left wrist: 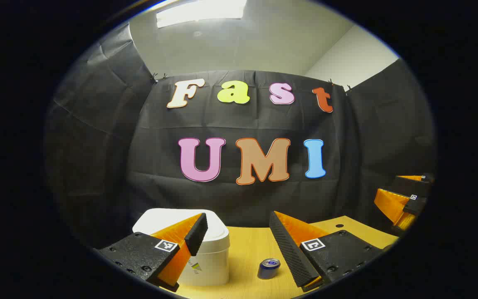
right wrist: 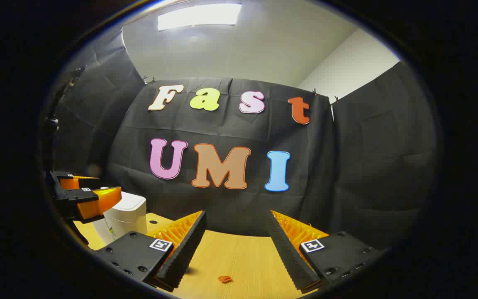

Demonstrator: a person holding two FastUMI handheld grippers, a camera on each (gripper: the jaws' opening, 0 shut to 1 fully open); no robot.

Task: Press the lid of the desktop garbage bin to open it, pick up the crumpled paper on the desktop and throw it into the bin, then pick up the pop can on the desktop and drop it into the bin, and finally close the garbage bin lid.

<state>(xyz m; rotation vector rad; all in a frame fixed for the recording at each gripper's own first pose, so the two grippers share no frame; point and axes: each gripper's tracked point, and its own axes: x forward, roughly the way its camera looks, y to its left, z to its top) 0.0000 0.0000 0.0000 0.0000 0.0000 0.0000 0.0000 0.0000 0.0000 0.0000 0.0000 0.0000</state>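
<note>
Hovering over the wooden desktop (left wrist: 255,249), the left gripper (left wrist: 239,245) has its fingers spread wide with nothing between them. Just past the fingertips in the left gripper view sits the pop can (left wrist: 269,268), lying on its side with the top facing the camera. A bit left of it is the white garbage bin (left wrist: 206,253), lid down, partly behind the left finger. Off at the right edge you can spot the right gripper (left wrist: 405,199), well apart from the bin.

Right gripper view: the right gripper (right wrist: 237,245) is also spread open and empty, with a small orange crumpled paper (right wrist: 225,279) on the desktop (right wrist: 243,257) between its fingers, low in the view. Farther left, the bin (right wrist: 125,220) stands closed with the left gripper (right wrist: 87,195) just in front of it.
</note>
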